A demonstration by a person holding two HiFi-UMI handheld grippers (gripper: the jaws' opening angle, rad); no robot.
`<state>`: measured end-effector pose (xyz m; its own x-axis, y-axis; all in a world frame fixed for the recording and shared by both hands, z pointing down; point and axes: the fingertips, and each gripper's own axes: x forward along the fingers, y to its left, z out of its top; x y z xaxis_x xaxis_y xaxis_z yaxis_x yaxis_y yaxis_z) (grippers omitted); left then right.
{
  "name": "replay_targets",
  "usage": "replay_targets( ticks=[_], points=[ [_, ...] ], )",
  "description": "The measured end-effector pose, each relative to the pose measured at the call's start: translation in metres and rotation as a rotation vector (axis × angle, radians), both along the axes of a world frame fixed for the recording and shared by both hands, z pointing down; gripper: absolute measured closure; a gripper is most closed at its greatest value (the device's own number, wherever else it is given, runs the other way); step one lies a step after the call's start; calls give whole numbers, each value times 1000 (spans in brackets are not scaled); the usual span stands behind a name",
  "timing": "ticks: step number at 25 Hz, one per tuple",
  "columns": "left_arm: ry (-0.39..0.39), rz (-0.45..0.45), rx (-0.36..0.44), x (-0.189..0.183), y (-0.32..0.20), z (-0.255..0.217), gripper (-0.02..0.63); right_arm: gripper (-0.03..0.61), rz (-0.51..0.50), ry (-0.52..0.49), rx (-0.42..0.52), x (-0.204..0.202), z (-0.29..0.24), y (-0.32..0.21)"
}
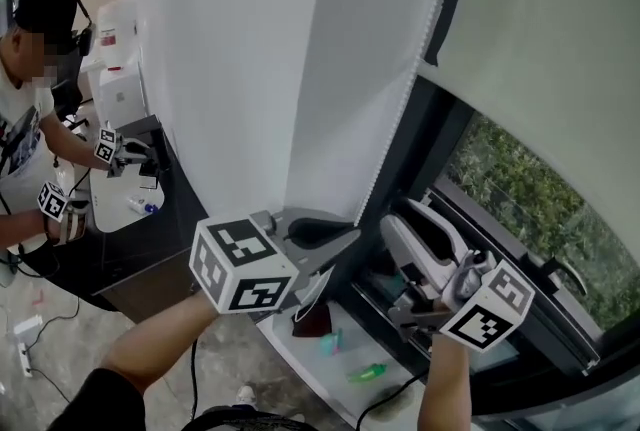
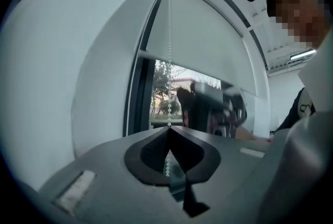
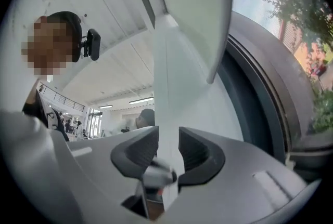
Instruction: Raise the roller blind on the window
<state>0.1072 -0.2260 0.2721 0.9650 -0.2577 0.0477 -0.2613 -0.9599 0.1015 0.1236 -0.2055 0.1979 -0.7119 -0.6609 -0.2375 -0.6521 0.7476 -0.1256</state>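
The pale roller blind (image 1: 560,69) hangs over the upper part of the window (image 1: 520,189). Its white bead chain (image 1: 415,69) runs down along the blind's left edge. My left gripper (image 1: 355,234) is shut on that chain. In the left gripper view the bead chain (image 2: 169,62) rises straight from my left gripper (image 2: 169,128), and the blind (image 2: 208,41) fills the upper right. My right gripper (image 1: 415,216) sits just right of the chain with its jaws apart. In the right gripper view my right gripper (image 3: 168,134) stands open; a blurred pale thing low in the gap is unclear.
A white wall pillar (image 1: 250,69) stands left of the window. On the sill below lie a green bottle (image 1: 365,374) and a dark red object (image 1: 312,319). A person (image 1: 25,139) holding other grippers works at a counter on the far left. A window handle (image 1: 565,274) sticks out on the right.
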Motion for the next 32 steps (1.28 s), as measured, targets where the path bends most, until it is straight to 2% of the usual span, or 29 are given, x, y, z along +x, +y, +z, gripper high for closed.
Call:
replay_targets(
  ticks=[4, 7, 12, 17, 20, 22, 24, 25, 28, 30, 32],
  points=[
    [-125, 14, -66, 6, 15, 67, 604, 466, 34, 102, 72, -15, -45, -10],
    [-157, 16, -125, 3, 17, 105, 604, 466, 28, 108, 72, -24, -53, -20],
    [-170, 4, -132, -5, 17, 110, 604, 548, 24, 107, 99, -32, -62, -23],
    [-161, 7, -144, -7, 22, 110, 604, 556, 14, 116, 99, -39, -60, -25],
    [-168, 44, -134, -8, 29, 109, 603, 565, -5, 86, 92, -38, -60, -22],
    [-123, 59, -102, -11, 34, 94, 600, 566, 30, 67, 117, -31, -60, -18],
    [23, 39, -78, -19, 32, 56, 518, 568, 55, 67, 132, -26, -54, -13],
    [106, 19, -67, -25, 29, 31, 500, 569, 59, 78, 130, -26, -48, -12],
    [273, -46, 0, -42, 16, -41, 500, 569, 62, 101, 102, -30, -19, -9],
    [316, -54, 32, -43, 12, -71, 500, 569, 58, 104, 75, -32, 1, -6],
    [315, -46, 64, -38, 11, -89, 500, 571, 51, 123, 38, -33, 22, -6]
  ],
)
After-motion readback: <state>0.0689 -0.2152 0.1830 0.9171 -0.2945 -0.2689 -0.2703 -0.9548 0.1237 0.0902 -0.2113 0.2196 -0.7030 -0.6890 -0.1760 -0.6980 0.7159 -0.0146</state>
